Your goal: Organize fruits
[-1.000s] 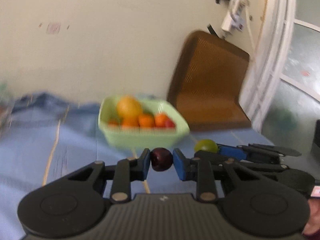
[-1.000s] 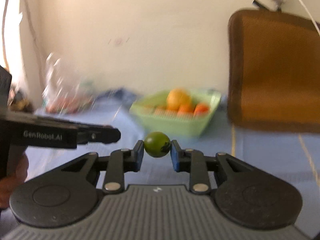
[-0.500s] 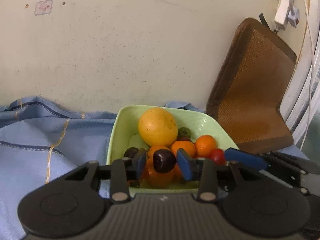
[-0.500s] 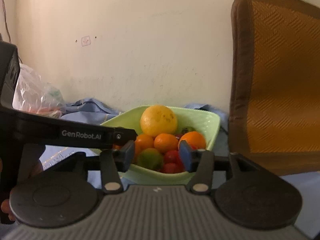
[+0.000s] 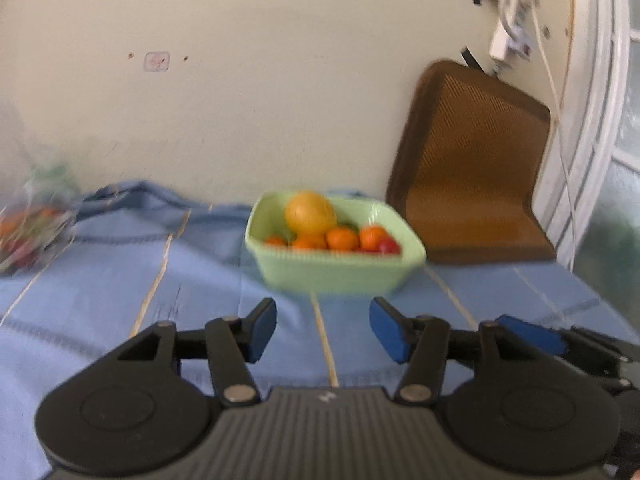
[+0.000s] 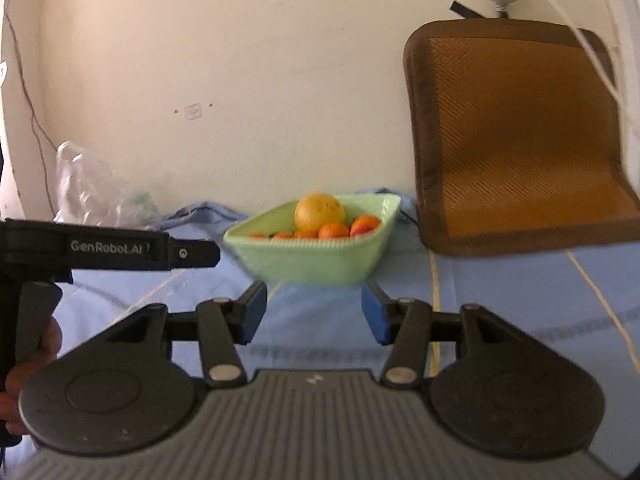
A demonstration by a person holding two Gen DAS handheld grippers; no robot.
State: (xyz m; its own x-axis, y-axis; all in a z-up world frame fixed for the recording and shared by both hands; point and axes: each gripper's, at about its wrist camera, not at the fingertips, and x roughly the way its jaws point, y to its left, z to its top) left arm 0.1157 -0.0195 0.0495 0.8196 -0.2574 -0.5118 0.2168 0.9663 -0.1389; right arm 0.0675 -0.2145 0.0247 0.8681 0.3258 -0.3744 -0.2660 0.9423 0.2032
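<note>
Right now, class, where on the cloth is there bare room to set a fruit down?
Bare cloth lies between bowl and both grippers, and between bowl and bag. Crowded: inside the bowl; the mat hems its right side.

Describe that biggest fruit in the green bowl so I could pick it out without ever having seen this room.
Start at the brown woven chair mat leaning on the wall; just left of it, on the blue cloth, sits a pale green bowl. The big yellow-orange citrus rides on top of the pile. It is far larger and paler than the small deep-orange tangerines in front of it.
</note>
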